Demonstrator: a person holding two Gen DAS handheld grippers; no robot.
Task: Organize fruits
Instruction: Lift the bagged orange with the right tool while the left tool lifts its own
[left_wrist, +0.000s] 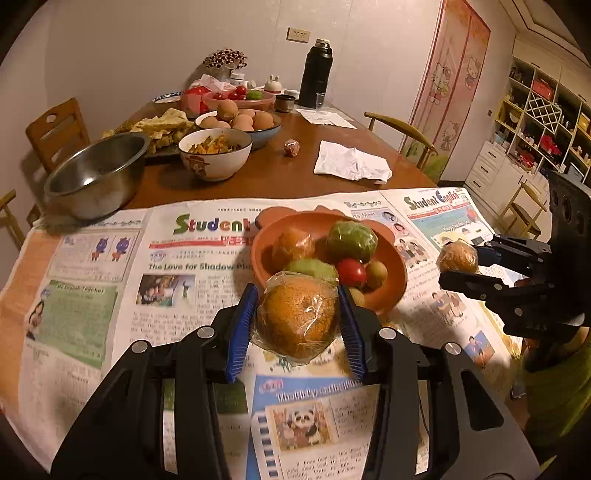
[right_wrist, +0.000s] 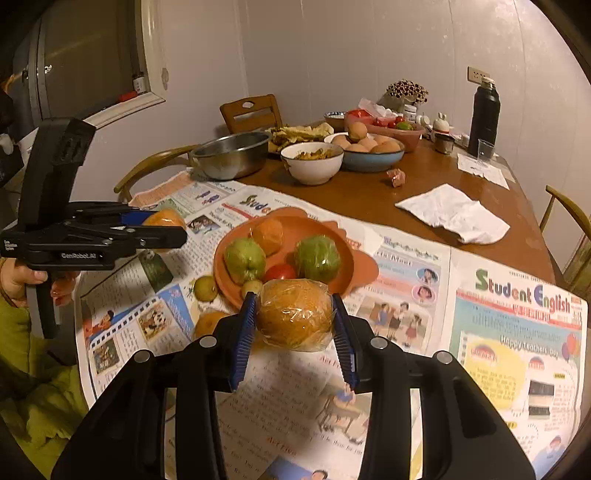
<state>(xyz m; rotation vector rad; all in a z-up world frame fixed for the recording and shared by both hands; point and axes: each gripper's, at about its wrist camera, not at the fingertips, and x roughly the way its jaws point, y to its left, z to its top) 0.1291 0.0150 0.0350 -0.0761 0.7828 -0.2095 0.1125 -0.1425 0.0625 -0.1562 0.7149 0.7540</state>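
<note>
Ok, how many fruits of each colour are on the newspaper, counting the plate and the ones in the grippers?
orange fruit: 4
green fruit: 2
red fruit: 1
small yellowish fruit: 2
Total: 9

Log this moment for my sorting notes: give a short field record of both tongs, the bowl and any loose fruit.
left tongs: shut on a plastic-wrapped orange
right tongs: shut on a second plastic-wrapped orange
orange plastic bowl: on the newspaper; holds two green wrapped fruits, one orange, a red tomato
loose fruit: small yellow-green fruit and another orange beside the bowl
</note>
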